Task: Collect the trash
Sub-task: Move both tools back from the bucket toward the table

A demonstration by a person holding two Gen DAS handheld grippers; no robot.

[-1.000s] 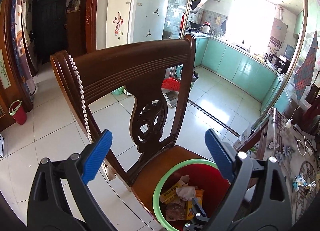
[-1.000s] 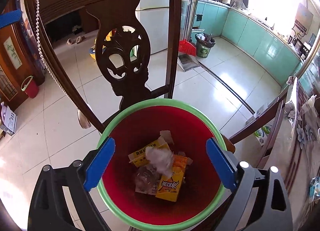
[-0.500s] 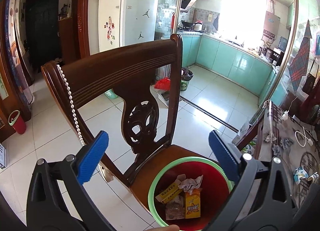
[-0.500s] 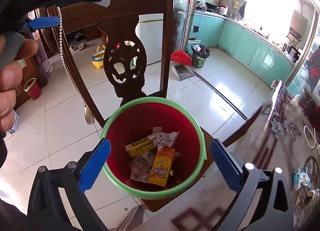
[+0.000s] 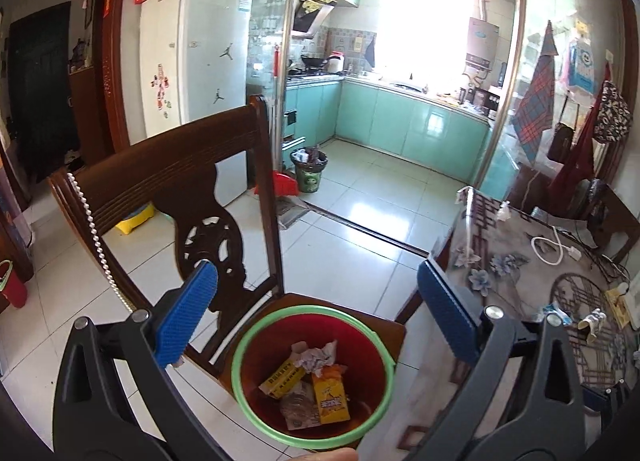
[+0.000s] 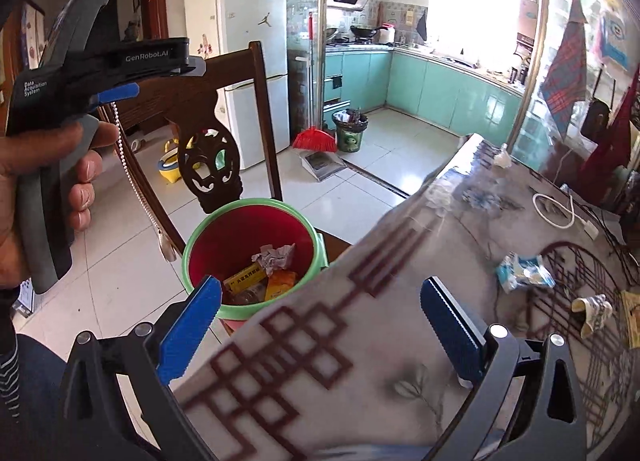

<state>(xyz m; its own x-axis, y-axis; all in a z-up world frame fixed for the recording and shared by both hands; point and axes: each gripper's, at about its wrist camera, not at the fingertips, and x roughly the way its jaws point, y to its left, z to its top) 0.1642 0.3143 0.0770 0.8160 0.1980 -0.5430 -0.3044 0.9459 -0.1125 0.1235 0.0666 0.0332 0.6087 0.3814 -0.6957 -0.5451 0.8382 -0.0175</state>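
Observation:
A red bin with a green rim stands on a wooden chair seat. It holds crumpled paper, a yellow box and an orange carton. My left gripper is open and empty above the bin. My right gripper is open and empty over the table's near edge. On the table lie a blue-white wrapper and a crumpled paper cup.
The dark wooden chair back rises behind the bin, with a bead chain hanging on it. The patterned tablecloth carries a white cable. A broom and a small bin stand by the kitchen doorway.
Both grippers have pulled up and back from the bin. The right one has swung right over the table, and the left gripper with the hand now shows at its upper left.

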